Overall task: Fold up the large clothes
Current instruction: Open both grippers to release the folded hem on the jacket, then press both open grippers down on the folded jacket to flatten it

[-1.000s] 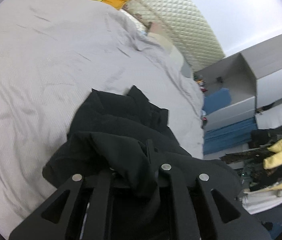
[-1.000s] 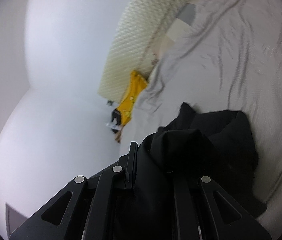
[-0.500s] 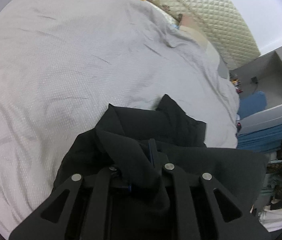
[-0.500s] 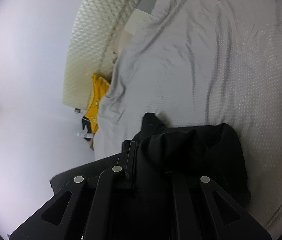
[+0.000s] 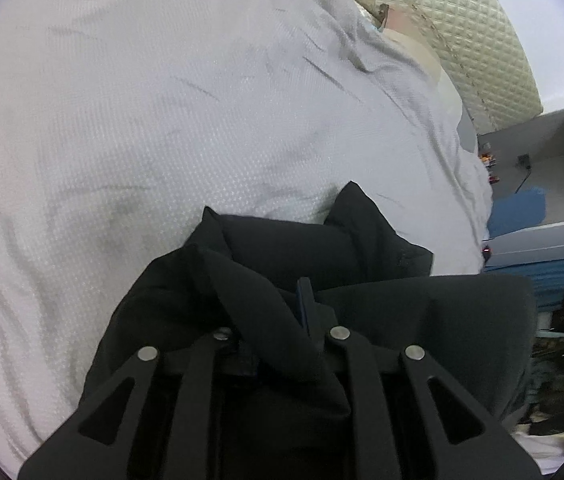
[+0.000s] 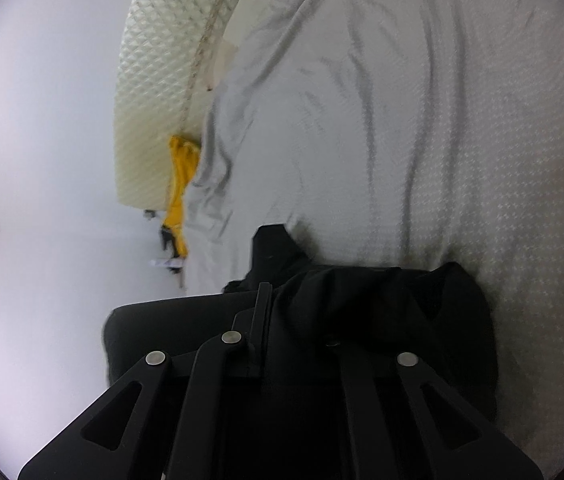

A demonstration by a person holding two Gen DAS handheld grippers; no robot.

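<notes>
Black fabric of a large crumpled garment [image 5: 310, 248] is seen bunched on the bed, lying on a pale grey textured bedspread [image 5: 162, 120] and draped over both tools.

In the left wrist view, the bedspread fills the left and centre, wrinkled in long shallow creases. The garment is heaped at the lower centre, its folds spilling over the left gripper [image 5: 278, 320]. A fold of the black cloth is seen between the fingers of this gripper, which have just been opening a little and stand only narrowly apart; whether the pads press on the cloth cannot be told, as the fabric covers them. One dark blue finger pad [image 5: 305, 300] is visible edge-on beside the fold. Further right, a cream quilted headboard [image 5: 478, 36] is seen at the top, and below it a grey open cabinet [image 5: 554, 160] with blue cloth [image 5: 518, 212] lying in it. Mixed yellow and dark clutter is seen at the far right edge, too small to tell apart.

In the right wrist view, a plain white wall [image 6: 42, 160] is seen at the left, then the quilted headboard [image 6: 154, 80] and a yellow cloth item [image 6: 180, 184] wedged beside the bedspread [image 6: 442, 140]. The garment [image 6: 382, 308] is bunched at the lower centre and right, resting on the bedspread. The right gripper [image 6: 298, 320] is seen with its fingers nearly together, clamped on a fold of the black fabric, which hides one finger entirely.
</notes>
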